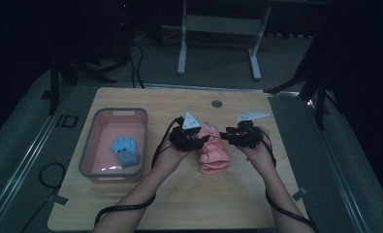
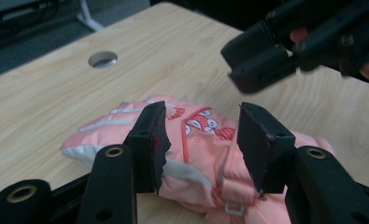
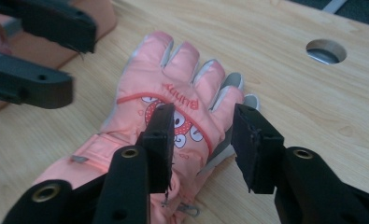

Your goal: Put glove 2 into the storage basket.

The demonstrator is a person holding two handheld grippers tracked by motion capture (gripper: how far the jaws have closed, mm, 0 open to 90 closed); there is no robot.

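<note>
Pink ski glove (image 1: 213, 154) lies flat on the wooden table (image 1: 179, 204), near centre, fingers pointing to 12 o'clock, cuff toward me. In the right gripper view it shows a cartoon print and lettering across the back (image 3: 173, 107).

My left gripper (image 1: 191, 138) is at the glove's 9 o'clock edge, right gripper (image 1: 242, 136) at its 3 o'clock. Both sit just above it and point in at each other.

Left jaws are part-open. In the left gripper view the glove (image 2: 196, 140) shows through the gap behind them, and I see no pad pressing on it. Right jaws are part-open too, hovering over the glove's thumb-side edge with nothing clamped.

Further out at 9 o'clock is a pink plastic bin (image 1: 89, 145) with a small blue glove (image 1: 125, 150) inside. The table's cable hole (image 1: 216, 103) is at 12 o'clock.
</note>
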